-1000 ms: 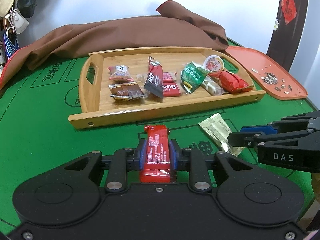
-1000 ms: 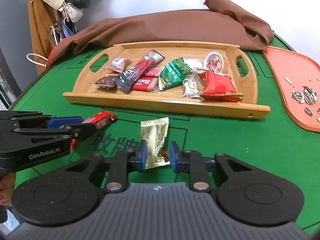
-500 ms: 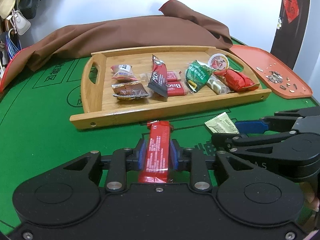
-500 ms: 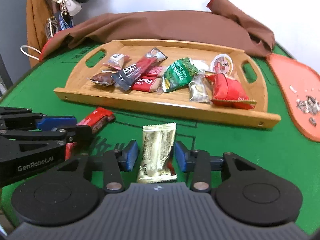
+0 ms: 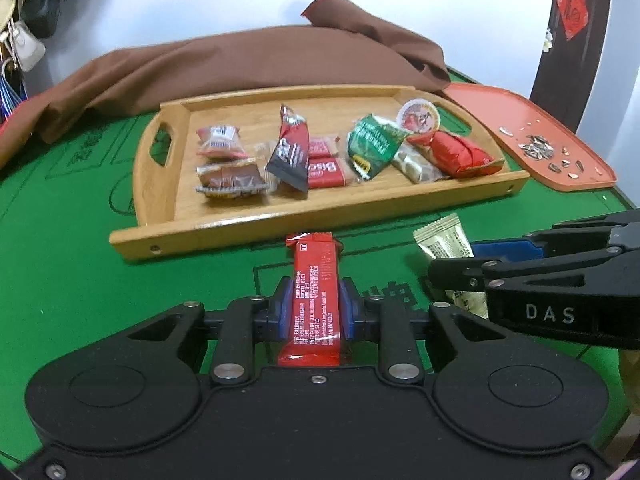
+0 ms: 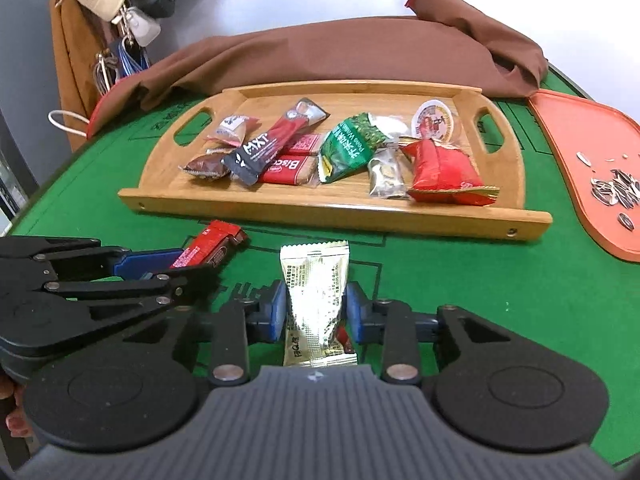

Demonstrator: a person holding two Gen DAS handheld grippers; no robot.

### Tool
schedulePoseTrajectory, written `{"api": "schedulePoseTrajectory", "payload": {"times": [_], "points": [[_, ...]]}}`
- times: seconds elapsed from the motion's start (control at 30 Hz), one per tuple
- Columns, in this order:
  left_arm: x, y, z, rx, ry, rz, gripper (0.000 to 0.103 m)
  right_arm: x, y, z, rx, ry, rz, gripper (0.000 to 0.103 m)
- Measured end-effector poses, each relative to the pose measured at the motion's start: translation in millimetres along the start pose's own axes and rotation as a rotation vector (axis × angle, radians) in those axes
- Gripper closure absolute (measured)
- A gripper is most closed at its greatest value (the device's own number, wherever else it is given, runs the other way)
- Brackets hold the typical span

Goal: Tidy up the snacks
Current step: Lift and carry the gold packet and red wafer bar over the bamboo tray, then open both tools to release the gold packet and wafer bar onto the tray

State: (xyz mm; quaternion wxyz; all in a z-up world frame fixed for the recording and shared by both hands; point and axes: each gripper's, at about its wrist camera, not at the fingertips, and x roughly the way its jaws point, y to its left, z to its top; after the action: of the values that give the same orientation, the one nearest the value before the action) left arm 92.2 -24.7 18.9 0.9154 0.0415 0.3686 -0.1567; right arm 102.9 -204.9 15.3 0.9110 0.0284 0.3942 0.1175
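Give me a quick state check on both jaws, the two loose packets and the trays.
Left gripper: jaws shut on the red snack bar.
Red snack bar: gripped, pointing at the tray.
Right gripper: jaws shut on the gold packet.
Gold packet: gripped, not yet in the tray.
Wooden tray: on the green table, holding about nine snacks.
Orange tray: holding scattered sunflower seeds.

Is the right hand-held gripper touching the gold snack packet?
Touching. The right wrist view shows the right hand-held gripper with both blue pads pressed against the sides of the gold snack packet, no gap on either side.
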Motion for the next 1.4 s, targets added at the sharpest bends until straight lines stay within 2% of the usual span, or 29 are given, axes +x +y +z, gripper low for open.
{"api": "schedulePoseTrajectory", "payload": {"times": [0.33, 0.57, 0.8, 1.03, 1.23, 1.4], "points": [[-22.1, 10.7, 31.7, -0.035, -0.066, -0.009, 0.081, -21.0, -15.3, 25.4, 0.038, -0.062, 0.017, 0.067], [-17.9, 28.7, 75.8, -0.081, -0.099, 0.028, 0.081, -25.4, -36.0, 70.5, 0.082, -0.091, -0.012, 0.067], [7.9, 44.9, 117.2, -0.119, -0.082, 0.052, 0.081, -6.3, -54.9, 119.7, 0.118, -0.064, -0.061, 0.067], [48.3, 61.2, 148.8, -0.169, -0.039, 0.071, 0.08, 29.3, -60.3, 160.6, 0.121, -0.015, -0.123, 0.067], [89.1, 69.2, 161.8, -0.183, 0.009, 0.073, 0.08, 68.6, -64.5, 185.0, 0.138, 0.04, -0.156, 0.067], [112.9, 70.8, 163.9, -0.187, 0.031, 0.089, 0.08, 98.5, -66.3, 191.7, 0.146, 0.083, -0.166, 0.067]]}}
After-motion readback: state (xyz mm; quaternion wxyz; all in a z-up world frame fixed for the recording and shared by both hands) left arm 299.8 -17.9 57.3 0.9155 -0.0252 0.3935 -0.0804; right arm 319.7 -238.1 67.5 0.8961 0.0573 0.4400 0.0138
